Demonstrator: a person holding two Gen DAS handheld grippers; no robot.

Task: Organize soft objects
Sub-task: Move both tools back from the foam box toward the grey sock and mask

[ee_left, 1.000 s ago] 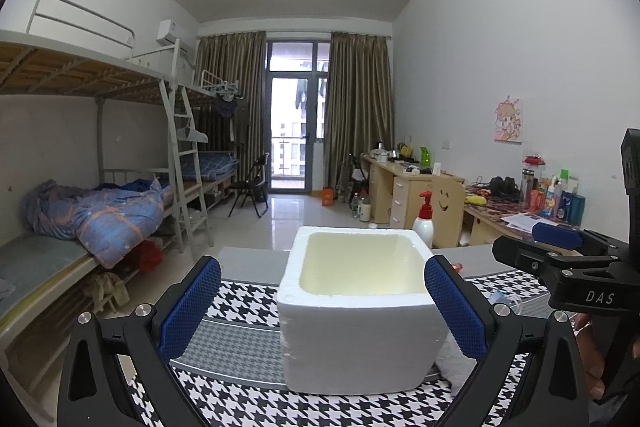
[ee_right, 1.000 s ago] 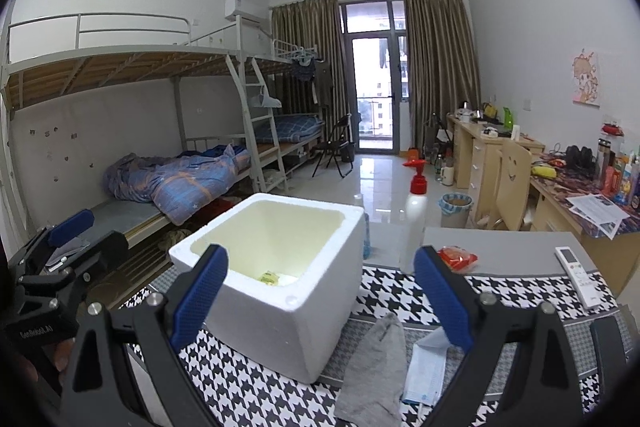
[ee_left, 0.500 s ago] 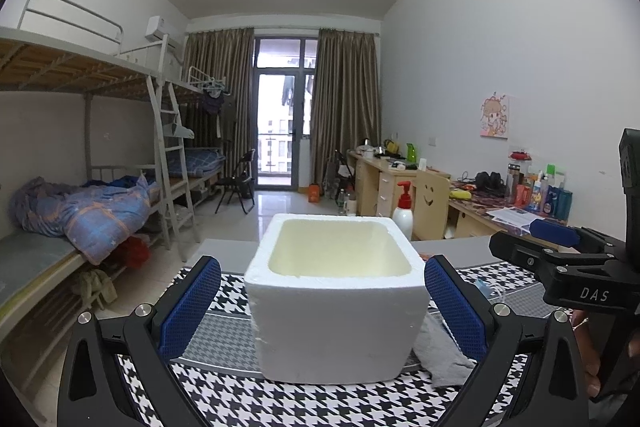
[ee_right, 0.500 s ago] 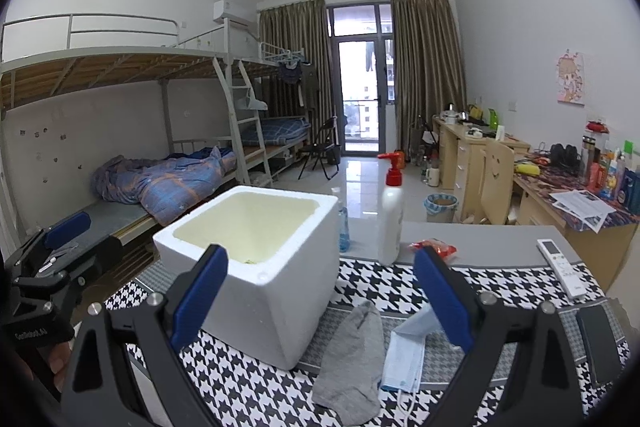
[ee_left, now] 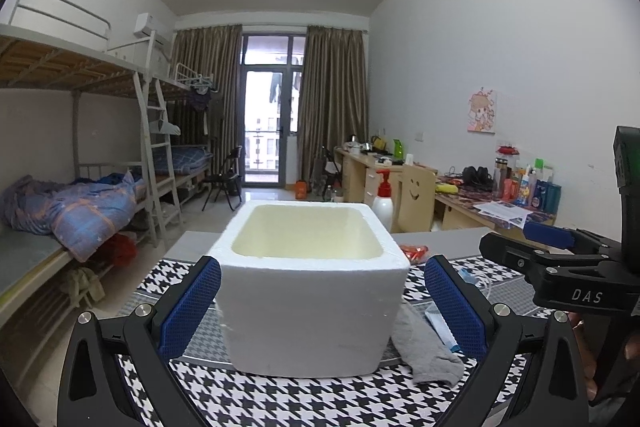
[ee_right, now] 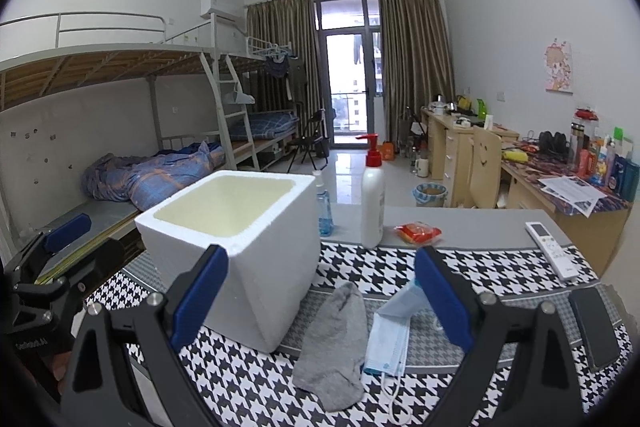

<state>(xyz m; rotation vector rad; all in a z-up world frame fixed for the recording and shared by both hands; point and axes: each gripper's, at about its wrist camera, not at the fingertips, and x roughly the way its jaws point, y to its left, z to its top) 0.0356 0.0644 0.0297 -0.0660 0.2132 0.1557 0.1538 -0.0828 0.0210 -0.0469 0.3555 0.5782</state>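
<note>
While both grippers hover above the houndstooth-covered table (ee_right: 500, 267), the largest thing on it is the white foam box (ee_left: 312, 291), open at the top and standing upright on the cloth. Seen from the left wrist, the left gripper (ee_left: 320, 307) has its blue-padded fingers (ee_left: 188, 307) spread wide, and the box fills the gap between them without touching either pad; nothing is held. Contents of the box cannot be made out from either view.

Seen from the right wrist, the right gripper (ee_right: 320, 299) is likewise spread wide and empty. Its left finger overlaps the near corner of the box; its right finger (ee_right: 440, 299) stands over the upper end of the mask. Between the two fingers, low in the gap, lies the grey sock (ee_right: 336, 343), flat and crumpled on the cloth, its upper end just beside the right wall of the box. Touching the sock on its right is the pale blue face mask (ee_right: 392, 335), folded, an ear loop trailing toward the near edge.

Behind them, upright near the far edge of the cloth: a white pump bottle (ee_right: 373, 199) with red top, and a small blue-liquid bottle (ee_right: 324, 207) just beside the box. A red snack packet (ee_right: 418, 231) lies right of the pump bottle. A white remote (ee_right: 552, 255) and a dark phone (ee_right: 596, 327) lie well to the right.
</note>
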